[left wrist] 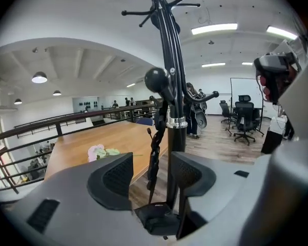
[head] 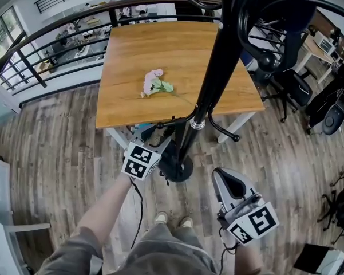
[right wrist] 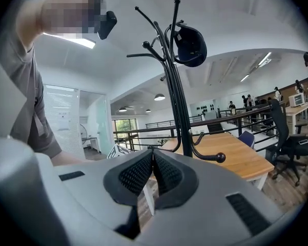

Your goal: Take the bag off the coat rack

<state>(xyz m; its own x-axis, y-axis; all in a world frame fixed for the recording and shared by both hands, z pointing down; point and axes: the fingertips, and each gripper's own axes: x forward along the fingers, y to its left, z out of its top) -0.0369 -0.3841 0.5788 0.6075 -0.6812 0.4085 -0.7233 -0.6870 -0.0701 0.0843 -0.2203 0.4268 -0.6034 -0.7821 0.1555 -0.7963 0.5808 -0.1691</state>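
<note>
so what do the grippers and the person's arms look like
The left gripper and right gripper are grey moulded shells with black textured jaw pads. Each carries a white cube with black square markers. A black cable trails from the left one. The person wears a grey short sleeve.

A dark round bag (right wrist: 190,46) hangs high on the black metal coat rack (head: 216,67), before the wooden counter (head: 137,50) holding a pink flower (head: 154,83).
</note>
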